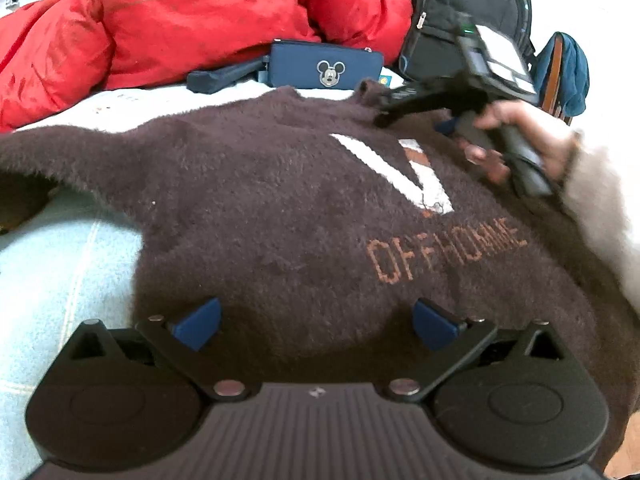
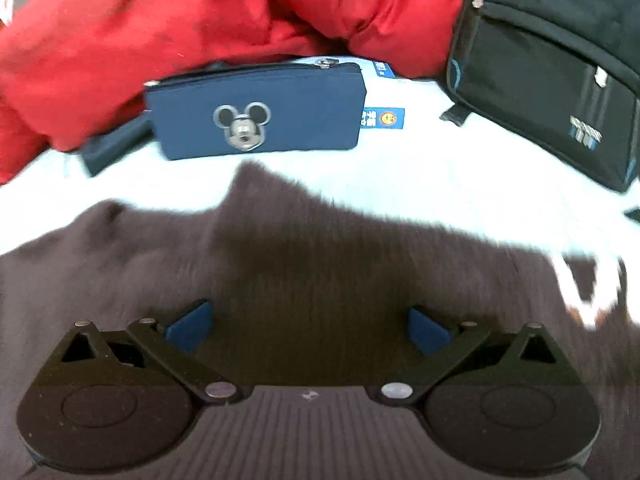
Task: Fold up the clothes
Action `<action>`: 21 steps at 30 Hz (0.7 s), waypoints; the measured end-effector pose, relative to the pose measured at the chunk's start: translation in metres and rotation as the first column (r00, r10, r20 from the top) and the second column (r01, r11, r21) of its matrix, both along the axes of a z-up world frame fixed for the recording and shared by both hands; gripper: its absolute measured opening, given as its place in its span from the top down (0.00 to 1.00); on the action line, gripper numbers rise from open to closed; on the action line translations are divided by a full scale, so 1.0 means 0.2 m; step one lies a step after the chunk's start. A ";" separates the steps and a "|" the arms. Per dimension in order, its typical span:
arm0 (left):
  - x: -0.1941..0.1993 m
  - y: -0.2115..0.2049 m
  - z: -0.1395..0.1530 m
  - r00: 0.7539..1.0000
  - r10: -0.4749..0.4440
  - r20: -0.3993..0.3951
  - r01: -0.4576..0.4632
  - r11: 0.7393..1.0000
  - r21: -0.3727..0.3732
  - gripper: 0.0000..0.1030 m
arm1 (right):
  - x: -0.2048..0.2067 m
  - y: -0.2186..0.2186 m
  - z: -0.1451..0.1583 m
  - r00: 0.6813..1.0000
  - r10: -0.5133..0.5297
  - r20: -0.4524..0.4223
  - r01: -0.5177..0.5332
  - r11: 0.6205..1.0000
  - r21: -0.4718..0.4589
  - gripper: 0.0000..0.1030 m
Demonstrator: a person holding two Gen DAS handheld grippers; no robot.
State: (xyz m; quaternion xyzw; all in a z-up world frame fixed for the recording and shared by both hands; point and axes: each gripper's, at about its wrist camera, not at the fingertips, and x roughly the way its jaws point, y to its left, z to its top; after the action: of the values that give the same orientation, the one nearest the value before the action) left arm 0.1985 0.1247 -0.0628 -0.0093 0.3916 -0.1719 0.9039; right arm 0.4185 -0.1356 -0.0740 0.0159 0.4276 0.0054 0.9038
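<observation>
Left wrist view shows a fuzzy dark brown sweater (image 1: 280, 200) spread flat on a bed with a pale sheet (image 1: 60, 272), a white V and orange lettering across its chest, one sleeve reaching left. The left claw (image 1: 316, 322) hangs over its lower part, blue pads wide apart, holding nothing. Near the collar, a hand (image 1: 520, 140) holds the right claw (image 2: 308, 326); its own view shows it spread open above the knit, empty. Beyond lie a navy pouch (image 2: 256, 116) with a mouse badge, a red duvet (image 1: 180, 20) and a black backpack (image 2: 552, 60).
</observation>
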 end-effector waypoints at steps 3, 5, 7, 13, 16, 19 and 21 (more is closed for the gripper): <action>0.02 0.02 0.00 1.000 0.007 -0.004 -0.007 1.000 -0.021 0.01 | 0.12 0.04 0.00 1.000 -0.029 -0.007 0.029 0.999 -0.019 0.00; 0.03 0.03 0.00 1.000 0.012 -0.006 -0.013 0.999 -0.035 0.01 | 0.18 0.04 -0.01 0.999 -0.045 -0.012 0.045 0.999 -0.020 0.00; 0.02 0.03 0.01 1.000 0.018 -0.005 -0.018 0.999 -0.038 0.01 | 0.19 0.05 0.00 0.999 -0.035 -0.019 0.035 0.999 -0.039 0.00; -0.03 0.02 0.04 1.000 0.013 -0.012 -0.012 1.000 0.014 0.01 | 0.07 0.00 0.16 0.999 0.044 -0.015 -0.043 0.999 0.019 0.00; -0.06 0.01 0.07 1.000 -0.008 -0.008 0.008 1.000 0.018 0.01 | -0.03 0.05 0.24 0.994 0.110 -0.028 -0.110 0.994 0.020 0.00; -0.11 0.01 0.12 0.999 -0.026 0.021 0.026 1.000 0.005 0.01 | -0.14 0.17 0.30 0.978 0.203 -0.051 -0.202 0.979 0.023 0.00; -0.14 0.03 0.15 0.999 -0.031 0.033 0.032 0.999 -0.013 0.01 | -0.20 0.25 0.33 0.964 0.260 -0.063 -0.259 0.966 0.020 0.00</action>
State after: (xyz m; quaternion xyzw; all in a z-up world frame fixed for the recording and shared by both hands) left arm 0.1698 0.1302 -0.0331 -0.0065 0.3758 -0.1888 0.9072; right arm 0.3782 -0.0856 -0.0076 -0.0345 0.4550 0.1256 0.8809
